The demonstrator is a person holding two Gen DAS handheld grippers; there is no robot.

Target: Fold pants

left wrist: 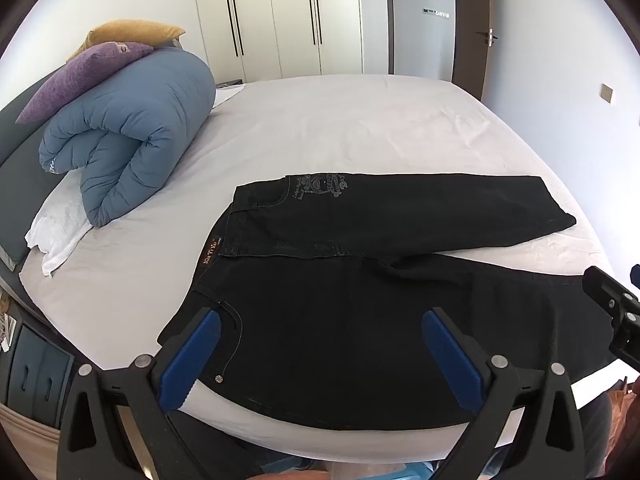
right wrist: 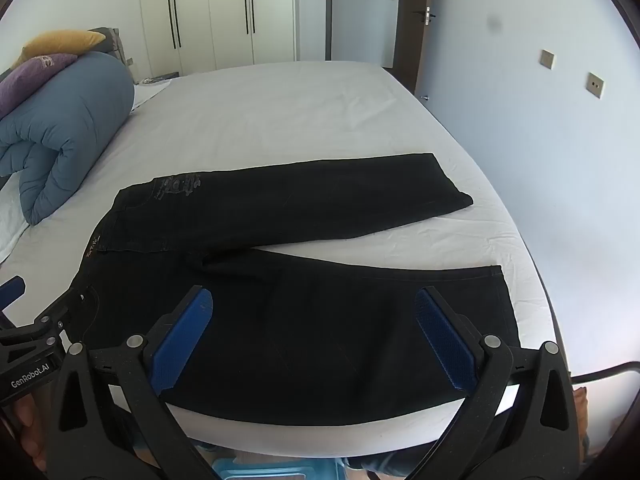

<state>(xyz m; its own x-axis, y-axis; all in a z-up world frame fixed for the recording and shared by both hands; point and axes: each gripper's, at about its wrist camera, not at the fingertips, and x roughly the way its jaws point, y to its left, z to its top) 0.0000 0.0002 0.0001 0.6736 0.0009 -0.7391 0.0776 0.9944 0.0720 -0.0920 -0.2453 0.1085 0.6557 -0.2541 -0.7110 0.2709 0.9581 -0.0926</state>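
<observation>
Black pants (left wrist: pixel 340 304) lie flat on the white bed (left wrist: pixel 340 128), waistband to the left, both legs spread to the right with a gap between them. They also show in the right wrist view (right wrist: pixel 304 320). My left gripper (left wrist: pixel 320 320) is open and empty, above the near waist and hip area. My right gripper (right wrist: pixel 314 300) is open and empty, above the near leg. The right gripper's body shows at the right edge of the left wrist view (left wrist: pixel 612 304); the left gripper shows at the left edge of the right wrist view (right wrist: pixel 24 336).
A rolled blue duvet (left wrist: pixel 132 136) with a purple pillow (left wrist: pixel 80 76) and a yellow pillow (left wrist: pixel 132 32) lies at the bed's left. White wardrobes (left wrist: pixel 280 16) and a door (left wrist: pixel 472 20) stand behind. A wall (right wrist: pixel 540 140) runs along the bed's right side.
</observation>
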